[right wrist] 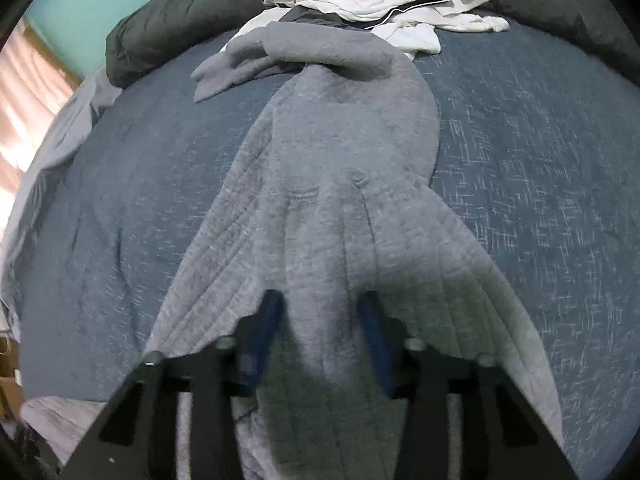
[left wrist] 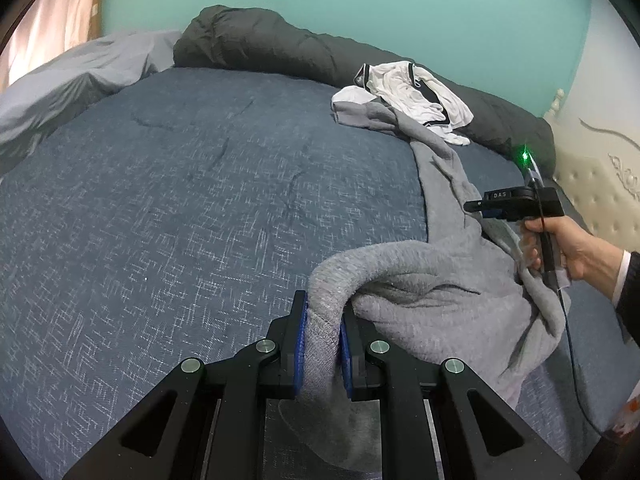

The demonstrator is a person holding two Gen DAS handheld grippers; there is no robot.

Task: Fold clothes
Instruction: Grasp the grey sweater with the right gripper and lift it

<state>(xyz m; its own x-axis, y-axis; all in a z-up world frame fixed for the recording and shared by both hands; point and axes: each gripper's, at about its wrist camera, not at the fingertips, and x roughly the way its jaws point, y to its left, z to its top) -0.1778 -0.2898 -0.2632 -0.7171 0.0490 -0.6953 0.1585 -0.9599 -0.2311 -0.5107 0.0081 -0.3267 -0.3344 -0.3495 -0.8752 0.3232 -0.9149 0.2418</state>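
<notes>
My left tool (left wrist: 322, 344) is clenched on a rolled edge of the grey, textured knit garment (left wrist: 436, 288), its blue pads (left wrist: 299, 354) pressing the cloth from both sides. My right tool (right wrist: 318, 338) straddles a raised ridge of the same garment; whether its pads already bite I cannot tell from the blurred right wrist view. The garment trails from both tools away across the blue quilted bed cover (left wrist: 192, 200) toward a crumpled white garment with dark trim (left wrist: 412, 94) lying beyond it. To do this step well, I judge the right tool should take a matching edge, then both should draw apart, level, until the cloth lies flat ahead of them
</notes>
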